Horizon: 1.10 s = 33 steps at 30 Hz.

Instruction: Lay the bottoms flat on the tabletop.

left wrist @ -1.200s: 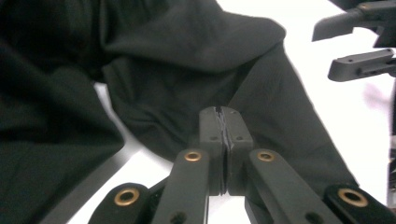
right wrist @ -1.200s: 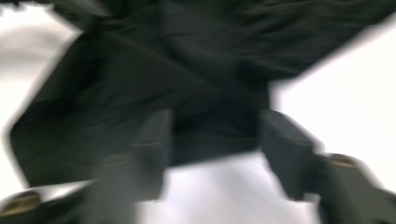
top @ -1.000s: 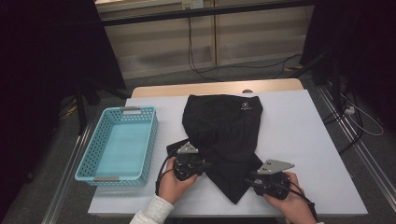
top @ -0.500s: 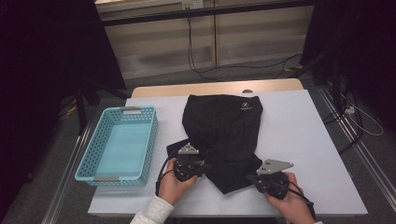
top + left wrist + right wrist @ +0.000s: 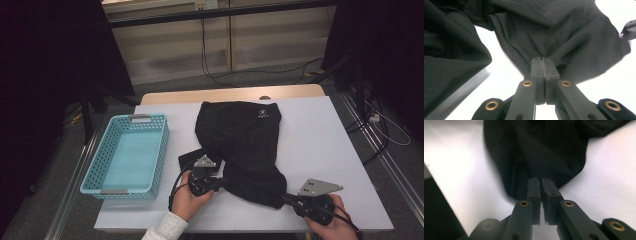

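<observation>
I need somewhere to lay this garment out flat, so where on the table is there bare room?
The widest bare patch lies between the black garment and the table's right edge. A narrower strip separates garment and turquoise basket, whose inside also looks bare. The near edge is crowded by both hand-held grippers.

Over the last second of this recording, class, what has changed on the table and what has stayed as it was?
The right gripper has slid rightward along the table's near edge; its jaws closed, then eased a little, the black garment's near tip at their ends. That tip now stretches toward it. The left gripper stays clamped on the cloth; the blue basket is unmoved.
</observation>
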{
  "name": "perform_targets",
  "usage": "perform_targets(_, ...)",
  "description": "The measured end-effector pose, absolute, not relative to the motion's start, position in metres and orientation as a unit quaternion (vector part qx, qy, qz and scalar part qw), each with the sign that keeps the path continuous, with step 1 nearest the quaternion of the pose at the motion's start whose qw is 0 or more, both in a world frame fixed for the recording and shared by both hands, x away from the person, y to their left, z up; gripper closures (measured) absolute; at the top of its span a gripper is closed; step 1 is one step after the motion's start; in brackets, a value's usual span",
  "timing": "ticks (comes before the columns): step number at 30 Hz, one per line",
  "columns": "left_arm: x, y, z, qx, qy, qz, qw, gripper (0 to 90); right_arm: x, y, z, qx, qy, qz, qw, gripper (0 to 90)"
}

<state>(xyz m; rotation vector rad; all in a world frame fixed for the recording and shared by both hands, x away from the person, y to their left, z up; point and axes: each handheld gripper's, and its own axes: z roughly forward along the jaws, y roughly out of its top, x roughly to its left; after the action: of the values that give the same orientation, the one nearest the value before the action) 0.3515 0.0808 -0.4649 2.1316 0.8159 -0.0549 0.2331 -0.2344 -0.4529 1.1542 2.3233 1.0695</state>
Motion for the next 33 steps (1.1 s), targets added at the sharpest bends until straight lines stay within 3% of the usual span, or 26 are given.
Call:
perform_targets(3,0.352,0.081,-0.465,0.849,0.326,-0.019,0.416,88.6,0.236,-0.236,-0.45,0.408,0.812,0.38,0.171,87.6)
perform_targets(7,0.353,0.082,-0.465,0.849,0.325,-0.026,0.416,88.4,0.237,-0.238,-0.45,0.414,0.804,0.395,0.161,84.2)
perform_targets(10,0.352,0.08,-0.466,0.849,0.323,-0.026,0.417,88.3,0.237,-0.221,-0.454,0.396,0.814,0.401,0.14,76.0)
perform_targets(16,0.352,0.079,-0.465,0.85,0.323,-0.022,0.415,88.3,0.248,-0.19,-0.466,0.386,0.827,0.379,0.151,50.8)
perform_targets(18,0.352,0.08,-0.465,0.85,0.327,-0.02,0.414,88.3,0.249,-0.187,-0.466,0.378,0.832,0.37,0.166,53.5)
perform_targets(19,0.353,0.081,-0.465,0.85,0.324,-0.023,0.415,88.4,0.25,-0.187,-0.466,0.379,0.831,0.372,0.165,61.2)
perform_targets(21,0.353,0.084,-0.464,0.849,0.329,-0.022,0.413,88.5,0.25,-0.191,-0.465,0.37,0.837,0.371,0.159,87.2)
perform_targets(26,0.354,0.09,-0.463,0.848,0.334,-0.017,0.411,88.7,0.244,-0.213,-0.461,0.384,0.832,0.375,0.137,89.6)
perform_targets(33,0.352,0.088,-0.464,0.849,0.328,-0.016,0.414,88.3,0.224,-0.242,-0.451,0.39,0.819,0.393,0.149,87.2)
